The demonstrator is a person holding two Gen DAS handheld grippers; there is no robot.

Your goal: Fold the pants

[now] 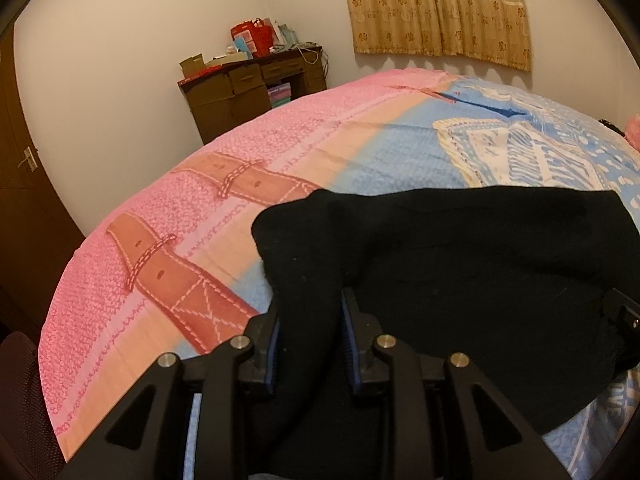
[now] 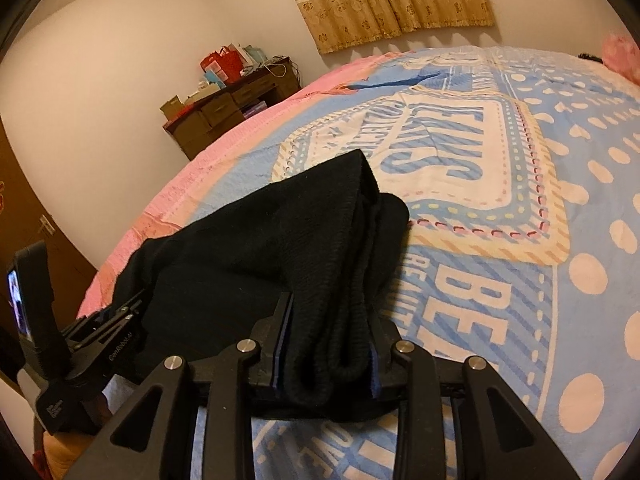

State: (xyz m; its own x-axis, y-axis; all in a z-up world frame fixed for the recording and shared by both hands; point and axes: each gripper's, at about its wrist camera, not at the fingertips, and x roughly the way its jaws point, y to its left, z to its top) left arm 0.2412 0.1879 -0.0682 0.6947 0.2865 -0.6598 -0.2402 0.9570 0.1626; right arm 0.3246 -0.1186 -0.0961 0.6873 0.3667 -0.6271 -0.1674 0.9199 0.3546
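Note:
Black pants [image 1: 460, 264] lie on the bed, held up at the near edge by both grippers. My left gripper [image 1: 310, 320] is shut on a bunched fold of the black fabric, which fills the gap between its fingers. My right gripper [image 2: 328, 336] is shut on the ribbed waistband end of the pants [image 2: 320, 248], which is doubled over between its fingers. The left gripper also shows in the right wrist view [image 2: 116, 320] at the pants' left side. The right gripper's edge shows at the right of the left wrist view [image 1: 624, 312].
The bed has a pink and blue patterned cover [image 1: 200, 208] [image 2: 520, 200]. A brown desk [image 1: 248, 88] with boxes and bags stands against the far wall. A curtain [image 1: 436, 8] hangs behind the bed. A brown door [image 1: 24, 168] is at left.

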